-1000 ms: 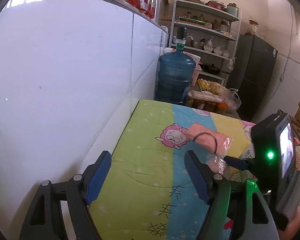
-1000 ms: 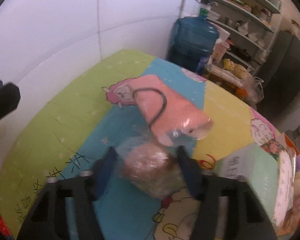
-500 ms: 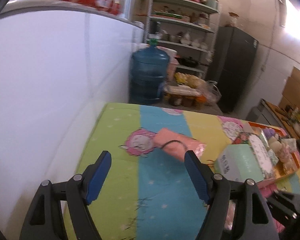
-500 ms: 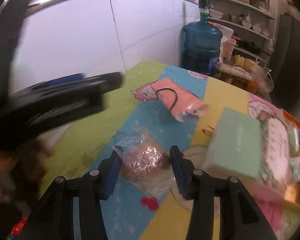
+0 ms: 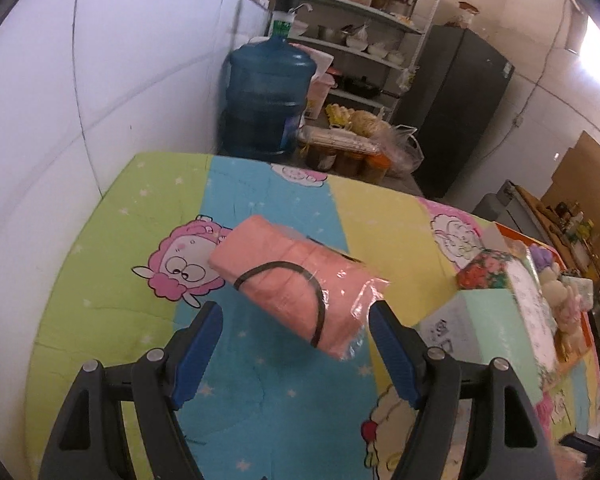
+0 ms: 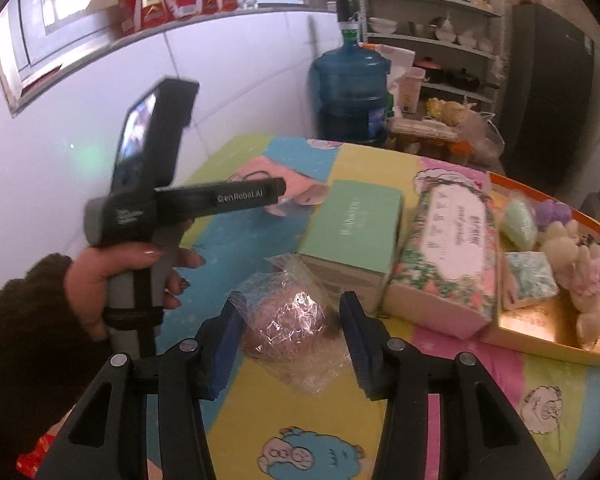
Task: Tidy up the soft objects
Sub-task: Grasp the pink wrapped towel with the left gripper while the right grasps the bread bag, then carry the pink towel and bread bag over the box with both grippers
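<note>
The left tool (image 5: pixel 296 344) hangs wide open and empty over a pink wrapped bundle (image 5: pixel 292 284) lying on the table (image 5: pixel 100 280), its long axis slanting across the gap ahead. The right tool (image 6: pixel 290 332) grips a crinkly wrapped brown ball (image 6: pixel 288 320).

"GenRobot.AI" on left gripper (image 6: pixel 276 191), faint lettering on green box (image 6: pixel 353 222) unreadable

You have bare tabletop (image 5: pixel 112 312) to the left of the pink wrapped bundle (image 5: pixel 296 284), up to the white wall (image 5: pixel 60 120). On its right the mint box (image 5: pixel 487 328) stands near, leaving a narrow gap. Beyond the far edge the water jug (image 5: pixel 268 96) blocks the way. Your left hand-held gripper (image 6: pixel 278 194) reaches across above the bundle.
</note>
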{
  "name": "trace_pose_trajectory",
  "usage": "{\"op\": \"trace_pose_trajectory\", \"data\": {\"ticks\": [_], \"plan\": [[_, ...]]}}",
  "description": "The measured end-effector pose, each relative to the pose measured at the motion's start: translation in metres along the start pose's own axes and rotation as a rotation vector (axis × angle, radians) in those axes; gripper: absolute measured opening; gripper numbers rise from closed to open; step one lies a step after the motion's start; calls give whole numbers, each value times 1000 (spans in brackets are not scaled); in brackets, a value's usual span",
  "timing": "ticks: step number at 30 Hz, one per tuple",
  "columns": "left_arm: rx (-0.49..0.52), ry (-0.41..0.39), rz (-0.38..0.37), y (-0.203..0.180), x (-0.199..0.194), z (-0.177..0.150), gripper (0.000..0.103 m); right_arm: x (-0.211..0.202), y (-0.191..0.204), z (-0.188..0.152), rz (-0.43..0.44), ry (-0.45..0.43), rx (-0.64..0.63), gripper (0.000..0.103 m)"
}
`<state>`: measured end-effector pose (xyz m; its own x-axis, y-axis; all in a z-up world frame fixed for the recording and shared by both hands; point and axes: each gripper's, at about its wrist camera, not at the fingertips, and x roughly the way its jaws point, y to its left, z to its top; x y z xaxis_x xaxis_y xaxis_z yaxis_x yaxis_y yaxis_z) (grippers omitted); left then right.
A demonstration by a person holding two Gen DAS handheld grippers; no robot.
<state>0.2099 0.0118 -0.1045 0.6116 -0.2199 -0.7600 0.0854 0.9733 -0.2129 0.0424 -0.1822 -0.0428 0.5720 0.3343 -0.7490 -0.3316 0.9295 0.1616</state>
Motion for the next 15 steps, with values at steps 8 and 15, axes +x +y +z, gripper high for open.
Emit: {"op": "trace_pose_trajectory", "data": {"ticks": [8, 15], "plan": [[-37, 24, -7, -2, 19, -3, 39, -9, -17, -3, -4, -7, 8, 50], [24, -38, 17, -14, 5, -8, 16, -7, -32, -2, -8, -7, 26, 50]]}}
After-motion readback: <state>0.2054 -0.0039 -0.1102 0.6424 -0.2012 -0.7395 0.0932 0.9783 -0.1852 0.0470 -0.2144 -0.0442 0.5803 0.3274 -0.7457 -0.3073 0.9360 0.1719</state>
